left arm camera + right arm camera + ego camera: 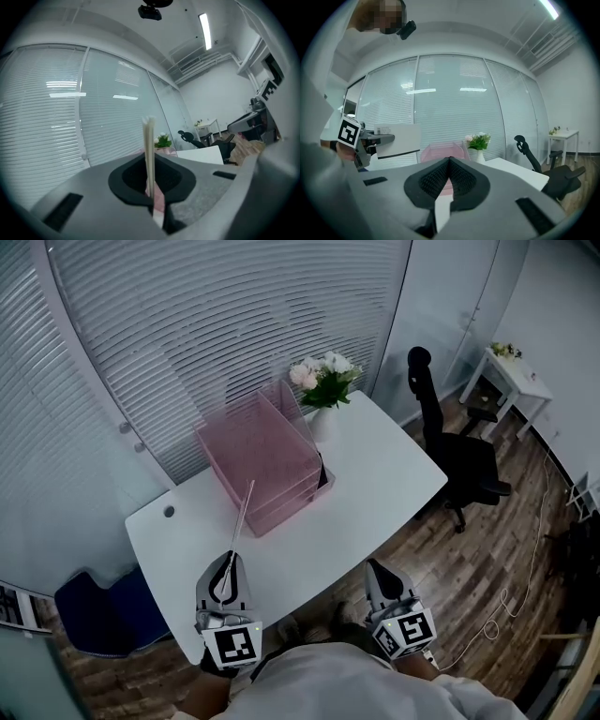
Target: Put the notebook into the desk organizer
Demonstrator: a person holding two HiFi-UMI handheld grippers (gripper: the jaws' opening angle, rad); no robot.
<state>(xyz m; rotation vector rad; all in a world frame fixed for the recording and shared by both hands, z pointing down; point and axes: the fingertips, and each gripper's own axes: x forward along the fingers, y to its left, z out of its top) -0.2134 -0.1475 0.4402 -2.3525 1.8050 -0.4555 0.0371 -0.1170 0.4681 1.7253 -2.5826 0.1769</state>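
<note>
A pink, see-through desk organizer (262,460) stands at the back of the white desk (375,484). My left gripper (228,570) is shut on a thin white notebook (242,517), held upright and edge-on in front of the desk's near edge. In the left gripper view the notebook's edge (149,150) rises straight up between the pads. The right gripper view shows the same notebook (396,139) flat-on, beside the organizer (440,151). My right gripper (377,570) hangs off the desk's near right edge, and its jaws (449,161) are shut on nothing.
A white vase of flowers (323,390) stands right of the organizer. A black office chair (459,460) sits off the desk's right end, a blue seat (98,610) at the lower left. Window blinds (216,324) run behind the desk. A small white table (516,376) is far right.
</note>
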